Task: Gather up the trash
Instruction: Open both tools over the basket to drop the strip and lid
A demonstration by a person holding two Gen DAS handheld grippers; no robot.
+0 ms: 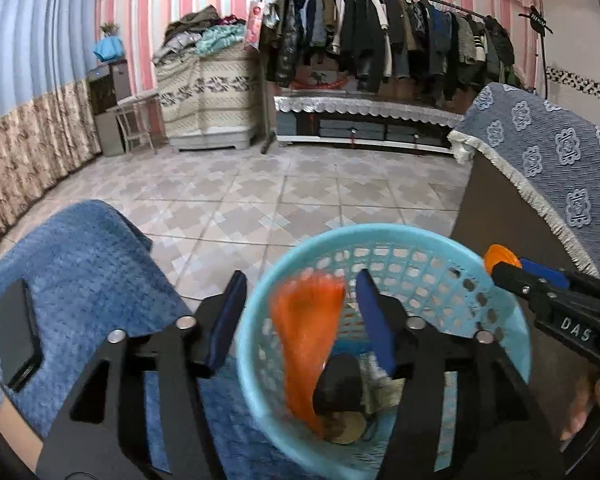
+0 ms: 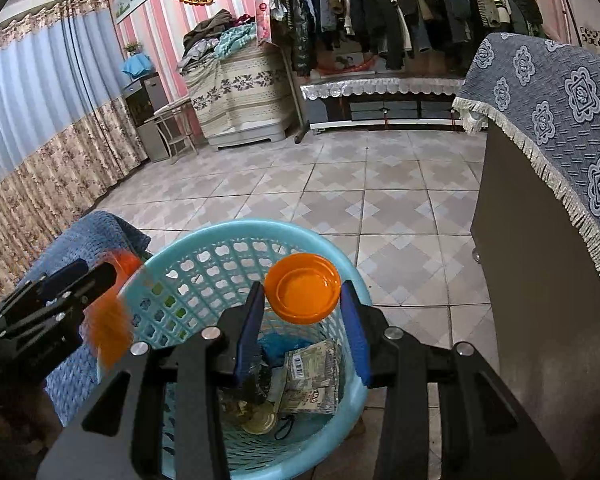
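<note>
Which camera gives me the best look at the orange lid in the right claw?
The right wrist view: the orange lid sits whole and sharp between the right claw's fingers, above the basket. The left wrist view shows only its edge behind the claw tip.

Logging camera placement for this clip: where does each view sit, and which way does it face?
Left wrist view: on the left gripper, looking down into the light blue plastic mesh basket; its open blue-padded fingers straddle a blurred orange piece; the right gripper and a fingertip show at right.
Right wrist view: on the right gripper, above the same basket, clamping a round orange plastic lid; the left gripper shows at left.
Shared: basket, both orange items, tiled floor, clothes rack.
</note>
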